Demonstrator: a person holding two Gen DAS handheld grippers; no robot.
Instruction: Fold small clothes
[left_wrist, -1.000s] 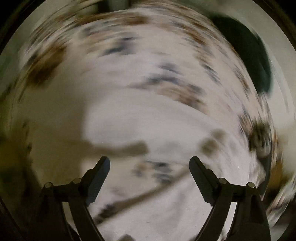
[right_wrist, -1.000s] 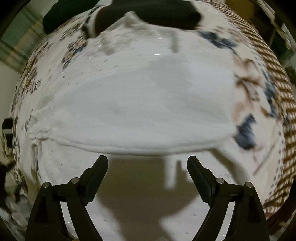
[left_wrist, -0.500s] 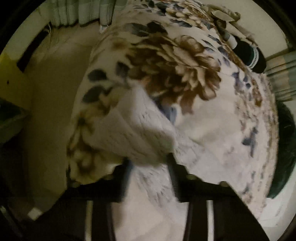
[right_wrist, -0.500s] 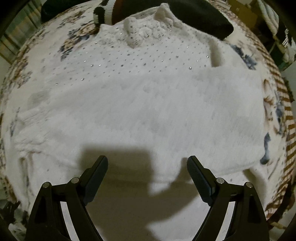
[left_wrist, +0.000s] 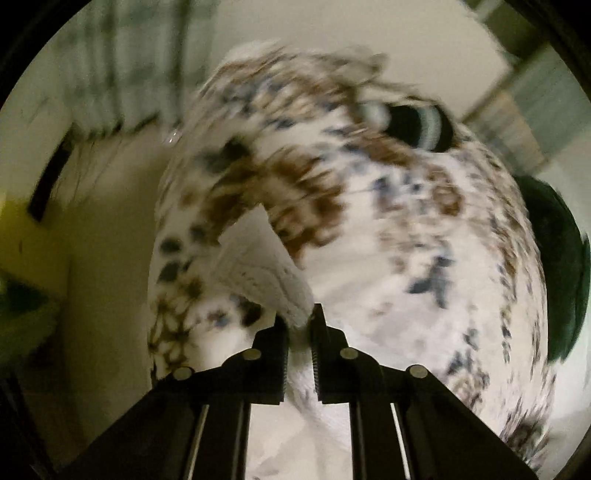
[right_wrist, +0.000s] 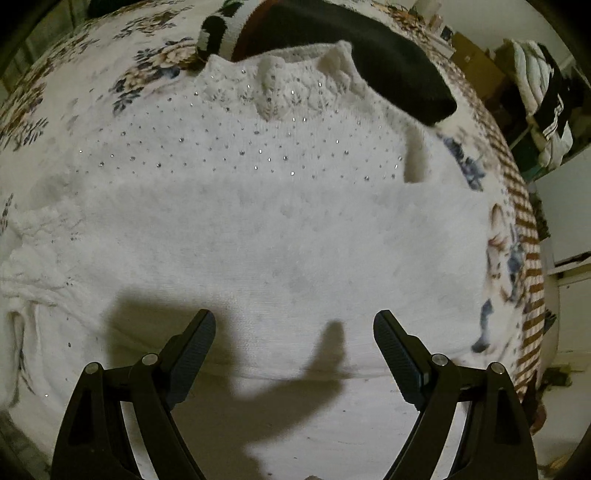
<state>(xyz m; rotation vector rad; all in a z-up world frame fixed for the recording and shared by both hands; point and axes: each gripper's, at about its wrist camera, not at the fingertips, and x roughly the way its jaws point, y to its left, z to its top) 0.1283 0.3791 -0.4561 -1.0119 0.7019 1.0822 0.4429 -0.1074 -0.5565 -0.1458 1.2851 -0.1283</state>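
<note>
A white knit sweater (right_wrist: 258, 221) with small sparkly studs lies spread on a floral bedspread (right_wrist: 74, 74), collar at the far side. My right gripper (right_wrist: 294, 332) is open and empty just above the sweater's near part. My left gripper (left_wrist: 300, 321) is shut on a white knit end of the sweater (left_wrist: 258, 277), which sticks up past the fingertips over the floral bedspread (left_wrist: 406, 240). The left wrist view is blurred.
A black garment (right_wrist: 369, 55) lies beyond the sweater's collar. A dark striped garment (left_wrist: 417, 122) and a dark green garment (left_wrist: 554, 266) lie on the bed's far and right sides. The bed's left edge drops to the floor (left_wrist: 110, 258). Clutter stands at the right (right_wrist: 535, 92).
My left gripper went from open to shut on the sweater's white knit end and has lifted it. My right gripper stayed open and moved closer over the sweater.
</note>
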